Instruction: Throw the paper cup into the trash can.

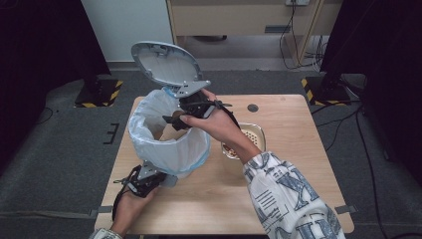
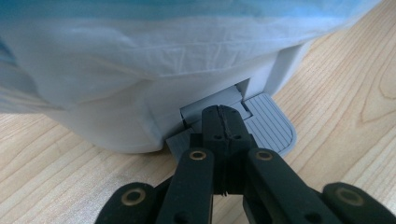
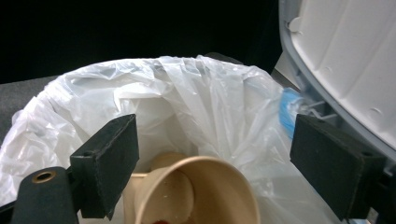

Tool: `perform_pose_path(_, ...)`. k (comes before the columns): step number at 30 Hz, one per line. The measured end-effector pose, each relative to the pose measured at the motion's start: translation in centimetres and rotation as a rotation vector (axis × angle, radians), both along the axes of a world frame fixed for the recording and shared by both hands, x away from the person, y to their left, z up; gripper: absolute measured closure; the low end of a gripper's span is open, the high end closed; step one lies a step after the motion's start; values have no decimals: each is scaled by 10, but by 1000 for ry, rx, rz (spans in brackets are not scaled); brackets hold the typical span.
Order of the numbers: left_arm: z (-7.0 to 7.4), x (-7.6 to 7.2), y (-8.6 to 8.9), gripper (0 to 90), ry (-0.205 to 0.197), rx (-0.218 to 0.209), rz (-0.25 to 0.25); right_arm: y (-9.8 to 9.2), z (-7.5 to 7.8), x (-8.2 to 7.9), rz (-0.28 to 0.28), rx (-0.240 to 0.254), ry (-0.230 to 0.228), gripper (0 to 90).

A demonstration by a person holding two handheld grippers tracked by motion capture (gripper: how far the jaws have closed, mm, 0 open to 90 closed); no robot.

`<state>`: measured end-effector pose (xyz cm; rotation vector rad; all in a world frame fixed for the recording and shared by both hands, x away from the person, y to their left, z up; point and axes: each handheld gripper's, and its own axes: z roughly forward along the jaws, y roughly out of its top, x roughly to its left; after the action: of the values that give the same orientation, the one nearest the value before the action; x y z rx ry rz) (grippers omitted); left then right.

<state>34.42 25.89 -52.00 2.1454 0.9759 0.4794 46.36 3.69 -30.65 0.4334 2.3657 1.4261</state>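
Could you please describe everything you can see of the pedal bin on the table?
The pedal bin is a small, round, white plastic bin standing upright on the wooden table. A thin white bag with a blue edge lines it and folds over the rim. Its grey-rimmed lid is swung up and open. The shut left gripper presses the ribbed grey pedal at its base. Tan paper cups lie inside, below the open right gripper.

A light wooden counter (image 1: 293, 164) carries a pedal bin (image 1: 171, 147) lined with a white bag, standing near its left edge, and a shallow metal tray (image 1: 254, 133) just right of it.
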Motion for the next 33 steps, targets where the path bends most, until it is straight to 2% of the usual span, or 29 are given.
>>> perform_pose_path(6, 0, 0, 0, 900, -2, 0, 1, -9, 3, 0, -18, 11, -22, 216)
perform_pose_path(18, 0, 0, 0, 900, -1, 0, 1, -29, 5, 1, -40, 19, -26, 258)
perform_pose_path(33, 0, 0, 0, 900, -2, -3, 1, -67, 5, 4, -98, 41, -26, 261)
